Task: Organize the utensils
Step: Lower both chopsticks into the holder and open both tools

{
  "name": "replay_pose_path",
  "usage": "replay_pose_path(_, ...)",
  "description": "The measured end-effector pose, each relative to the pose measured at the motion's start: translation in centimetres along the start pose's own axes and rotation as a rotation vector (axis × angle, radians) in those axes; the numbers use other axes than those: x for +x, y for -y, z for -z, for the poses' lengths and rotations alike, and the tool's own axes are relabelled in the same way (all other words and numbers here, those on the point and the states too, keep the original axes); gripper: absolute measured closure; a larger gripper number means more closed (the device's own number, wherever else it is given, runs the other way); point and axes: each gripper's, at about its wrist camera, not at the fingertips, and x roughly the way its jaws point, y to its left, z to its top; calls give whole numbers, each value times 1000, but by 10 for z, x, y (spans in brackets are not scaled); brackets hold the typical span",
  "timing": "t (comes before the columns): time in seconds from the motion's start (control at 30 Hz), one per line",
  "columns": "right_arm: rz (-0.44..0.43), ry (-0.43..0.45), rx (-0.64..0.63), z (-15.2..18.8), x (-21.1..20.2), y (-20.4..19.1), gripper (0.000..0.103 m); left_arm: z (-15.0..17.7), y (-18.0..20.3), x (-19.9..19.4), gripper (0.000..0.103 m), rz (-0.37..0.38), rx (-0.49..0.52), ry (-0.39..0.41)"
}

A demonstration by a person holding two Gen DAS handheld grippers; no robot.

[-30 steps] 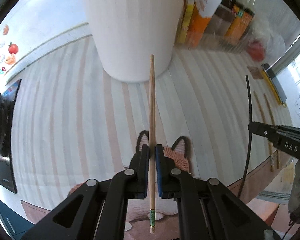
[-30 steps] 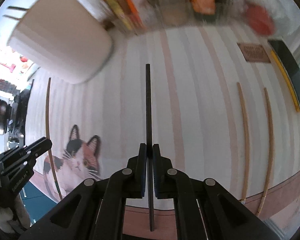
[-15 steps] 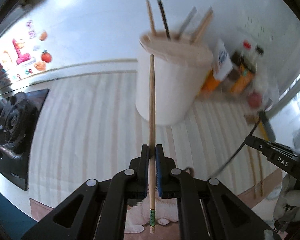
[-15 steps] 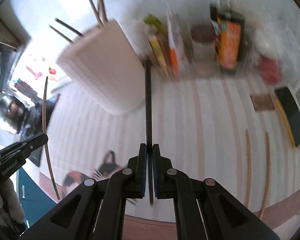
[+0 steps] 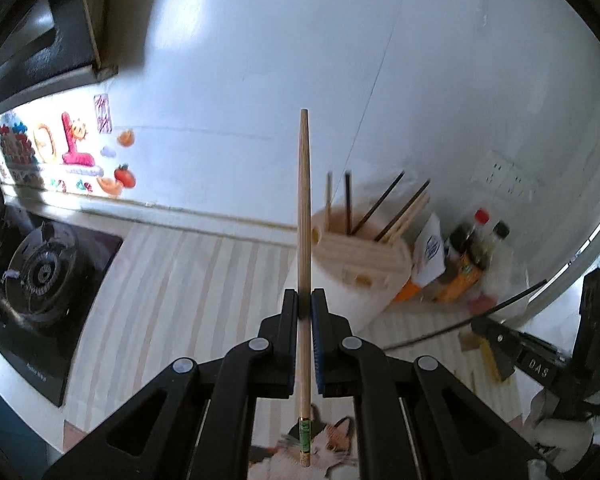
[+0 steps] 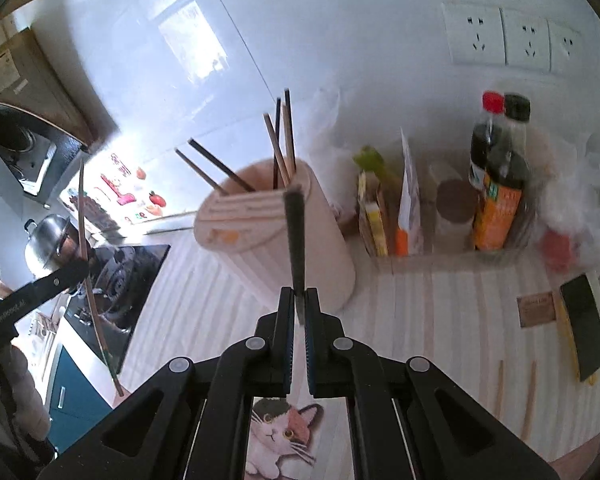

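Observation:
My left gripper (image 5: 305, 300) is shut on a light wooden chopstick (image 5: 303, 216) that points up and away, its tip above the counter. My right gripper (image 6: 299, 300) is shut on a black chopstick (image 6: 295, 240) aimed toward the white utensil holder (image 6: 300, 256). That holder (image 5: 352, 280) has a slotted wooden top with several chopsticks standing in it. Both grippers hang above the striped counter, short of the holder. Two more wooden chopsticks (image 6: 514, 396) lie on the counter at the right. Each view also shows the other gripper at its side edge (image 5: 500, 340) (image 6: 44, 288).
A gas hob (image 5: 40, 280) lies at the left with a metal pot (image 6: 48, 240) beyond it. Sauce bottles (image 6: 496, 184) and packets crowd the back wall right of the holder. A black and yellow tool (image 6: 580, 328) lies at the right. A cat-print mat (image 6: 280, 436) is below the grippers.
Both grippers have risen and tilted up from close over the counter, each with its chopstick still clamped. The holder's top and the wall have come into view.

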Motion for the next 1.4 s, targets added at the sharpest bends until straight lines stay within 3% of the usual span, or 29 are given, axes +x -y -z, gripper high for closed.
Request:
replay_pose_path(0.4,-26,128,-71,-55,-64,-22,99,-76,38,-10,99,110,37,135)
replay_pose_path(0.67,-43,215,-92,-111,-86,-38,99,-120,44,15,99,137,46,196)
replay_pose_path(1.0,-13,223,-85,-153,-49,-43,99,-145,28,77,99,175,15,206)
replay_pose_path(1.4,-6,189,-68,-158,2,-52,103,-124,21,124,99,186,42,218)
